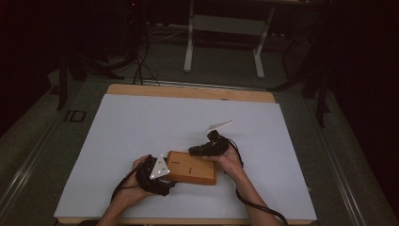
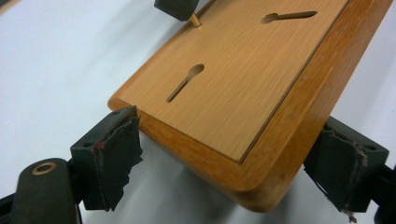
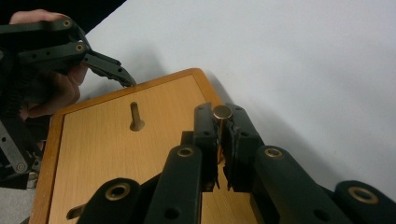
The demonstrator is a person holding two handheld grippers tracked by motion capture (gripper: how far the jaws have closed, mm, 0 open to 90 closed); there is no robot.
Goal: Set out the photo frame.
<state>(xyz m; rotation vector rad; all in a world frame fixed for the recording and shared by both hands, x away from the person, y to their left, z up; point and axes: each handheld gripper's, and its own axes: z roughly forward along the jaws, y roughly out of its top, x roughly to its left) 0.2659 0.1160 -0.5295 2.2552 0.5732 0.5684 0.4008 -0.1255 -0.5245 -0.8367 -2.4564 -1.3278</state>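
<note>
At the six o'clock edge of the white worktop (image 1: 141,117), the right hand-held gripper (image 3: 222,122) is pinching a small brass-topped peg (image 3: 222,112) between nearly closed jaws, over the board's far corner. The left hand-held gripper (image 2: 224,154) is bracing the wooden board (image 1: 192,168), its jaws standing wide around the near end, both pads against the board's sides. The board is lying flat, its two keyhole slots (image 2: 186,82) empty, so the peg appears not yet seated; guiding it into a slot seems to be what is left. The right gripper view is showing the peg's round cap, whereas the left gripper view is giving just its wooden shaft (image 2: 194,20) at twelve o'clock.
</note>
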